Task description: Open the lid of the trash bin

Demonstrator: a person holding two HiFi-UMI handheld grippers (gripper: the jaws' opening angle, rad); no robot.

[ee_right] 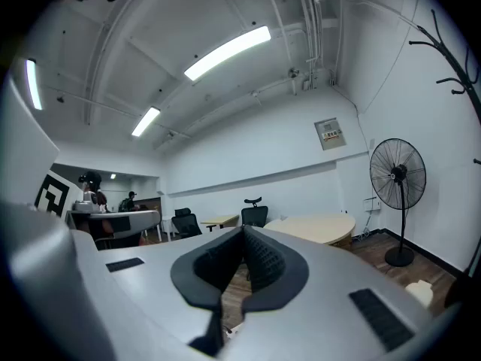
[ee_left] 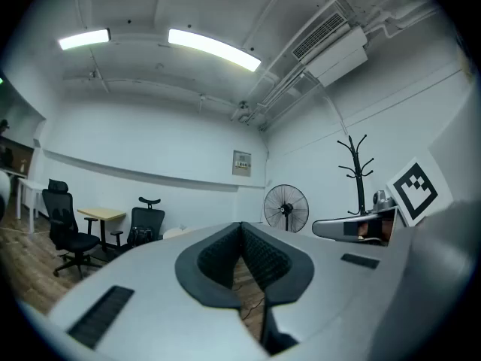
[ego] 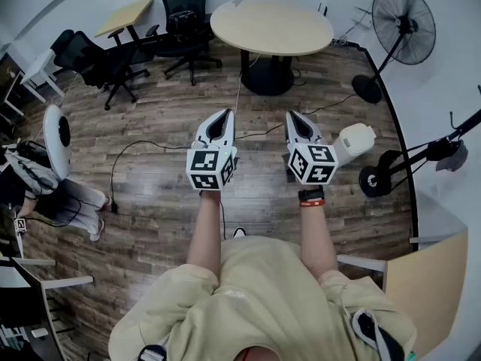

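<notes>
A small white trash bin (ego: 353,143) stands on the wooden floor to the right, its lid down. In the right gripper view only its top (ee_right: 418,292) peeks in at the lower right. My right gripper (ego: 298,117) is held in the air just left of the bin, shut and holding nothing, jaw tips together (ee_right: 243,232). My left gripper (ego: 220,116) hangs level with it further left, also shut and holding nothing (ee_left: 242,227). Both point away from me toward the round table, not at the bin.
A round wooden table (ego: 272,25) stands ahead, with black office chairs (ego: 184,17) to its left. A pedestal fan (ego: 400,22) is at the far right; a wheeled stand (ego: 406,160) sits just right of the bin. A cable (ego: 143,147) trails across the floor.
</notes>
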